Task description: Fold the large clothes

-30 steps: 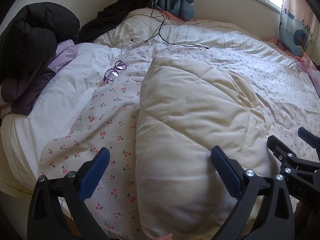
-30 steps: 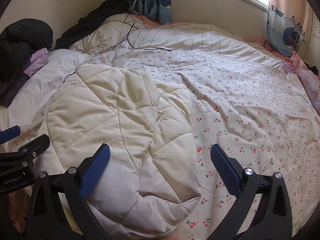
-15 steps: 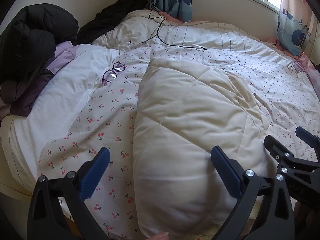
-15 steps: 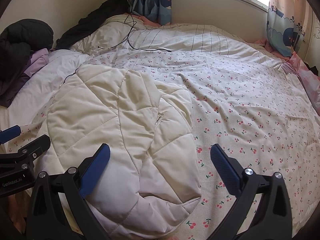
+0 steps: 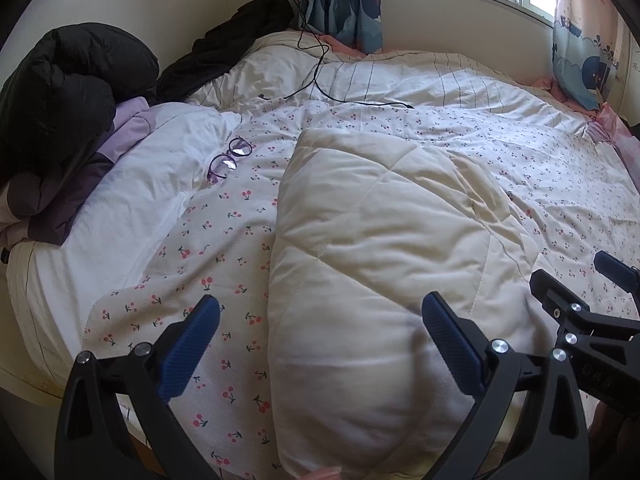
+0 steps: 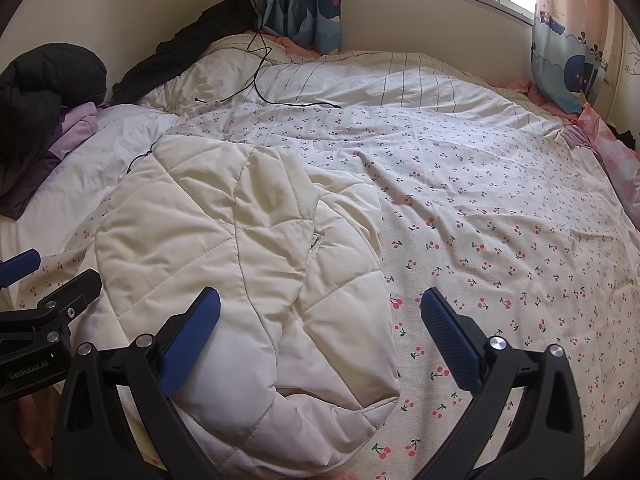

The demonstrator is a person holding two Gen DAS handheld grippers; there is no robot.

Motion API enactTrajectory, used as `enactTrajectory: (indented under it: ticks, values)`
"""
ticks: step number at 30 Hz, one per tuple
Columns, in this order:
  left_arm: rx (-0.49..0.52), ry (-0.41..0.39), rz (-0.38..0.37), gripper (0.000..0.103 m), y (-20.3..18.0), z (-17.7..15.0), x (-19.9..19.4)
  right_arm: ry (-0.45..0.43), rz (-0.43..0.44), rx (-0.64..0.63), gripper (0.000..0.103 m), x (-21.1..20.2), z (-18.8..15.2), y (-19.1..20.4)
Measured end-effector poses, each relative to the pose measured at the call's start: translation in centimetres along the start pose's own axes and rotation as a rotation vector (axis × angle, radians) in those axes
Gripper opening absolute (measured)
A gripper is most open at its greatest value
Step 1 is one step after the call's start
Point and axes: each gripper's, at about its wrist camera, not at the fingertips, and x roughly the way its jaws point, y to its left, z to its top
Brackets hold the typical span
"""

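Observation:
A cream quilted puffer jacket (image 5: pixel 380 264) lies folded in a long bundle on the cherry-print bedspread (image 5: pixel 224 240). In the right wrist view the same jacket (image 6: pixel 240 248) shows a zipper and a sleeve folded over its right side. My left gripper (image 5: pixel 320 336) hovers open over the jacket's near left edge, nothing between its blue pads. My right gripper (image 6: pixel 320 328) is open above the jacket's near right edge, also empty. Each gripper shows at the edge of the other's view.
Purple-framed glasses (image 5: pixel 229 159) lie on the bed left of the jacket. Black and lilac clothes (image 5: pixel 60 120) are piled at the far left. A black cable (image 5: pixel 320 84) trails across the striped duvet (image 5: pixel 420 84) at the back. Curtains and a window stand behind.
The left wrist view has drifted slightly, so the jacket sits a little farther left in it. The right wrist view is almost unchanged. Both grippers stay open.

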Motion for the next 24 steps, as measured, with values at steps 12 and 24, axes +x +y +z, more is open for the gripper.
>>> enactTrajectory:
  ticks: [12,24]
  values:
    - [0.005,0.005,-0.003,0.097,-0.27,-0.11,0.09,-0.003,-0.002,0.003,0.097,-0.13,-0.09,0.02]
    - [-0.005,0.035,0.010,0.097,-0.25,-0.04,0.76,-0.003,-0.003,0.007,0.097,-0.08,-0.10,0.00]
